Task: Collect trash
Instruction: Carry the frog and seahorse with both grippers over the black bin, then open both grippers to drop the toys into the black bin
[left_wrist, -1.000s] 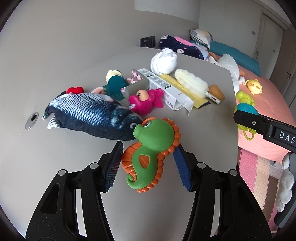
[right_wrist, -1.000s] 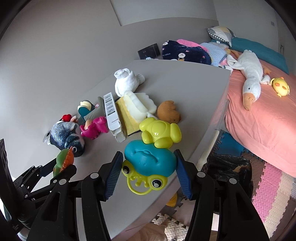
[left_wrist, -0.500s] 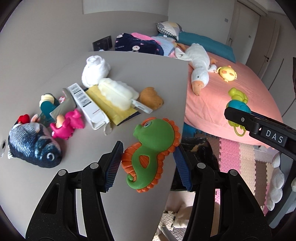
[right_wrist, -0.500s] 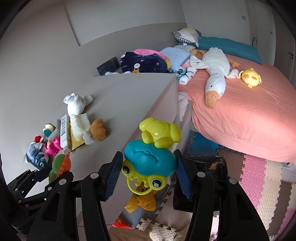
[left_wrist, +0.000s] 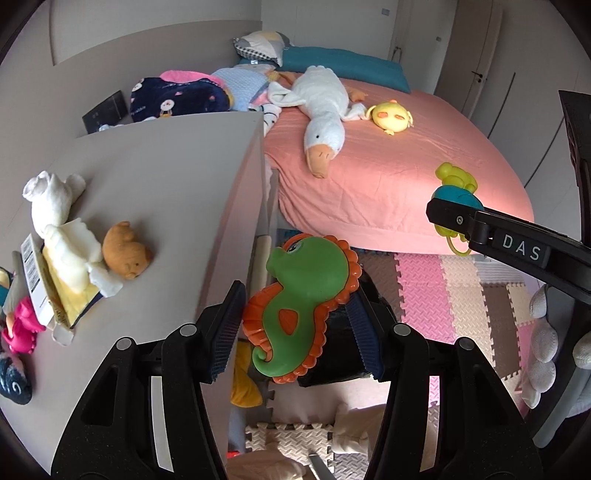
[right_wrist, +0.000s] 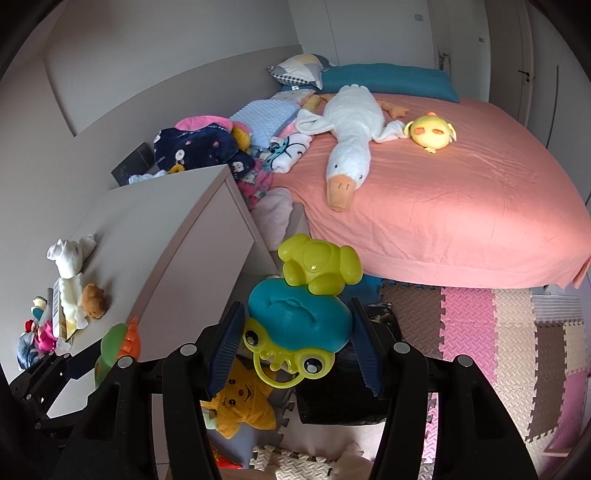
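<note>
Seahorse toy and frog toy, each held in a gripper

Seahorse toy (left_wrist: 301, 310): green body with orange frill, clamped between the two blue pads of the left gripper (left_wrist: 300, 326), held in the air past the tabletop (left_wrist: 155, 177) edge and over the floor. Directly behind it, a black bin (left_wrist: 340, 350) stands on the floor.

Frog toy (right_wrist: 299, 325): teal body, yellow-green head piece and ring, clamped between the pads of the right gripper (right_wrist: 298, 341), also off the tabletop and above the same black bin (right_wrist: 373, 402). From the left wrist view this gripper enters at right with the toy at its tip.

Tabletop items, left side: white plush (left_wrist: 50, 199), cream plush on a yellow pad (left_wrist: 72, 254), brown bear (left_wrist: 125, 251), labelled box (left_wrist: 35, 284), pink toy (left_wrist: 20, 325), dark fish plush (left_wrist: 13, 380) at the frame edge.

Floor: yellow star plush (right_wrist: 240, 402) beside the bin, foam puzzle mats (left_wrist: 461, 291) in pink, beige and brown.

Bed (left_wrist: 406, 170): pink sheet, white goose plush (left_wrist: 325, 114), yellow chick plush (left_wrist: 391, 118), teal pillow (left_wrist: 343, 66), folded blankets at the head end.
</note>
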